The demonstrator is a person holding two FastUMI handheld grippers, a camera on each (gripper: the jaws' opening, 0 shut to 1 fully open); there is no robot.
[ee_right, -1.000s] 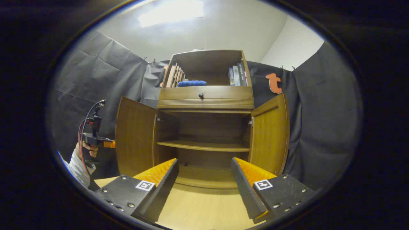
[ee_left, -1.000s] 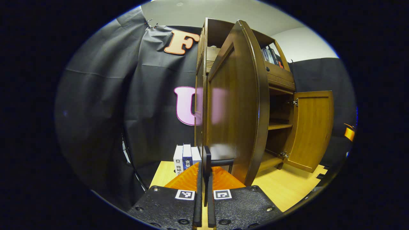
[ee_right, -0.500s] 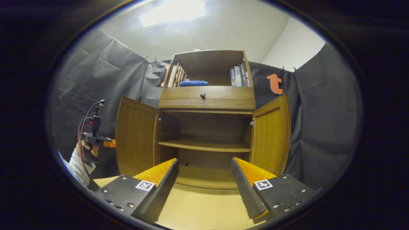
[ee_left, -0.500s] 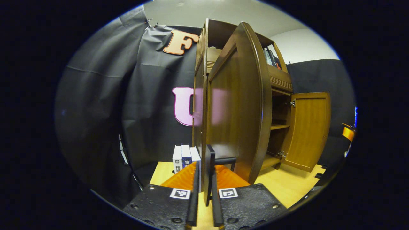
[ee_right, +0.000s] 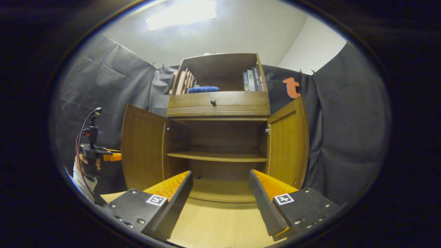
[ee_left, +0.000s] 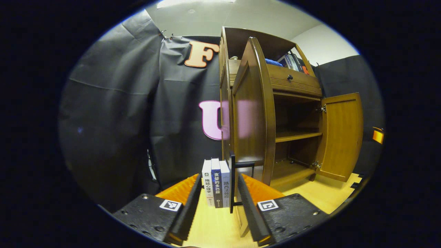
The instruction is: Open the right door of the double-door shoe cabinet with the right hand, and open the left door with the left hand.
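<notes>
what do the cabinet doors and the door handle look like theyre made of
Left door and right door: brown wood or wood veneer, it seems, with visible grain; the left door's glossy finish mirrors the wall. Handle: a thin dark bar, likely metal with a matte finish, though painted plastic can't be ruled out.

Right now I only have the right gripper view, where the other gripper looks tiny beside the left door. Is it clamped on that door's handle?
Observer: No. In the left gripper view the left gripper is open, and the left door's black bar handle stands between its spread fingers.
Operator: Is anything hiding behind that door?
Observer: Yes, three upright books stand on the light wooden surface beside the shoe cabinet.
</notes>
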